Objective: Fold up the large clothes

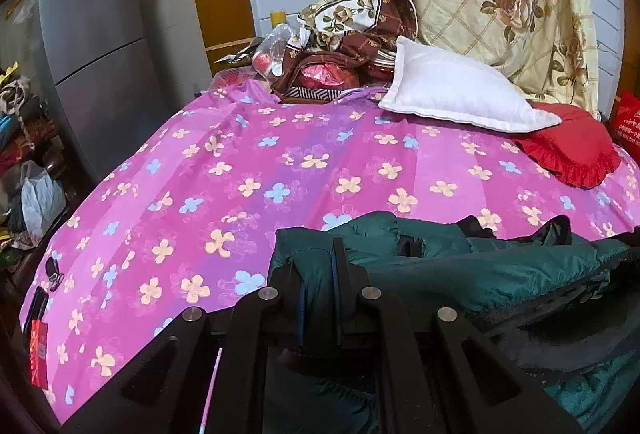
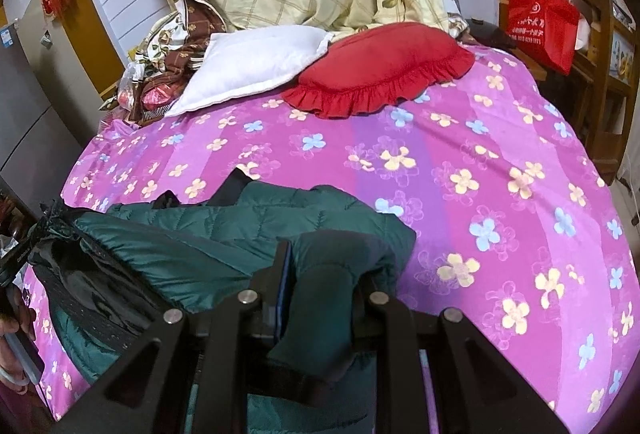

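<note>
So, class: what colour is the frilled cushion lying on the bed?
Red. The frilled cushion shows best in the right wrist view, beside the white pillow.

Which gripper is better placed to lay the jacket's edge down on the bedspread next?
Neither clearly; marginally the right gripper. Both it and the left gripper are shut on the green jacket, but the right has more bare pink bedspread beside its fold.

Dark green quilted jacket [image 2: 224, 234] bunched on bedspread.

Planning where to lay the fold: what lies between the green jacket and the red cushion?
Only bare flowered bedsheet: in the right wrist view nothing sits between the green jacket and the red cushion.
</note>
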`<state>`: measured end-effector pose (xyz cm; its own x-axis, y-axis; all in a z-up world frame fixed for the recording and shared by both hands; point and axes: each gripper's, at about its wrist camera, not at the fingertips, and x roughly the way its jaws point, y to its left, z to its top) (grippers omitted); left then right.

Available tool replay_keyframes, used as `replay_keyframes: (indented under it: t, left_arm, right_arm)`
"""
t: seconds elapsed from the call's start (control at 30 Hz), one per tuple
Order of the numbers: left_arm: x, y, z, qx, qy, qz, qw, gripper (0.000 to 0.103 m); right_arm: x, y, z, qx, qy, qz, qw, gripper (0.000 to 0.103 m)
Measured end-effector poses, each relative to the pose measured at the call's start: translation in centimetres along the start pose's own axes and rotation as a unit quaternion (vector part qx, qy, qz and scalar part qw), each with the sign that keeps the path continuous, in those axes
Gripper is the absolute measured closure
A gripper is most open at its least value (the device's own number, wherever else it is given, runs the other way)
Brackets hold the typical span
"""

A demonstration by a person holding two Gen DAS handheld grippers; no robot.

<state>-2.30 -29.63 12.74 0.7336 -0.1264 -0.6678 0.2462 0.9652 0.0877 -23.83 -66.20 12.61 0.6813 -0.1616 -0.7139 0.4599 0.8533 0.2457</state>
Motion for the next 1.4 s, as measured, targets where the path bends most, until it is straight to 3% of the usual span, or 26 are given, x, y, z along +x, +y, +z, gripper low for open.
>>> replay_keyframes:
  t: [0.3,0.6,0.87,1.0,1.23,1.33,1.4]
  left_arm:
    - [2.2,-0.6,-0.6,0.004,0.010,0.006,0.9999,0.103]
    - [3.3,-0.6,-1.1,-0.004,0.005,-0.007,1.0000,0.102]
    - [3.4,-0.1,-1.0,-0.013,0.007,-0.022,0.9997,0.101]
    - [3.2,0.9,-0.8,-0.030,0.010,-0.051,0.9982,0.099]
    - [0.9,4.5,-0.3,-0.114,-0.003,-0.135,0.9844,0.085]
    - [-0.6,5.4,-0.3,-0.118,-0.033,-0.121,0.9851,0.064]
    - [-1.3,6.0,-0.2,-0.125,-0.046,-0.123,0.9834,0.060]
  right_arm:
    - [2.9,-0.7,-0.4,0.020,0.016,-0.005,1.000,0.082]
    - [4.7,-1.0,-0.6,0.035,0.023,-0.004,0.999,0.074]
    - [4.6,-1.2,-0.6,0.047,0.021,0.003,0.999,0.072]
    - [4.5,-1.0,-0.6,0.044,0.018,-0.002,0.999,0.071]
    - [4.6,-0.7,-0.6,0.037,0.020,-0.006,0.999,0.070]
    - [4.6,-0.6,-0.6,0.035,0.019,-0.006,0.999,0.069]
    - [4.4,-0.6,-0.6,0.037,0.017,-0.002,0.999,0.065]
